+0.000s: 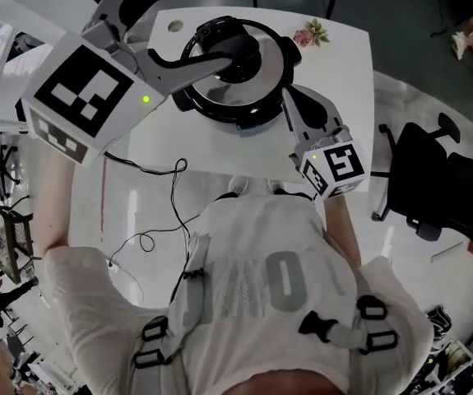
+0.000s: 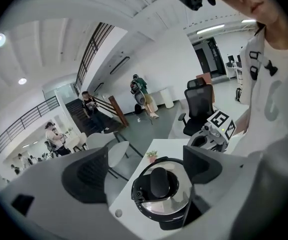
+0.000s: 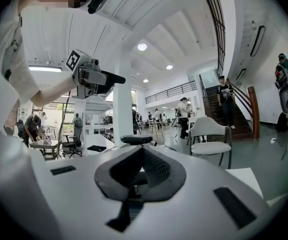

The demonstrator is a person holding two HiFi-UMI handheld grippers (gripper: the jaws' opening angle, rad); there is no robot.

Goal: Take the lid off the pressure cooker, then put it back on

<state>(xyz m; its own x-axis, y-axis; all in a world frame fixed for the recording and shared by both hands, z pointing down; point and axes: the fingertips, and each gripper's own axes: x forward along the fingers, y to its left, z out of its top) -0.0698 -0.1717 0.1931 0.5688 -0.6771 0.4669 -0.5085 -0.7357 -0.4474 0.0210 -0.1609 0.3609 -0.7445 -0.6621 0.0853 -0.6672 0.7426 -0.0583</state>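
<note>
Two tools are in my hands above the white table [image 1: 339, 60]. Nearest to me is my right hand-held gripper [image 1: 295, 104], held low at the right side of the pressure cooker [image 1: 220, 104], just beside its rim; I cannot tell whether it touches. Its jaws are drawn together with nothing between them, and in the right gripper view the cooker's black knob [image 3: 136, 139] shows just over their tops.

My left hand-held gripper [image 1: 207, 19] is held higher, over the left part of the table. Its jaws stand wide apart and grip nothing. In the left gripper view the cooker appears in the gap between them, well below.

The cooker stands on the table with its lid [image 1: 261, 85] on: a shiny steel dome with a black handle running across it and the knob at the middle.

Past the cooker, a small potted plant [image 1: 311, 33] sits near the table's far edge. A black office chair [image 1: 433, 171] stands on the floor to the right of the table. Farther off, people [image 2: 90, 106] stand near a staircase [image 2: 106, 111].
</note>
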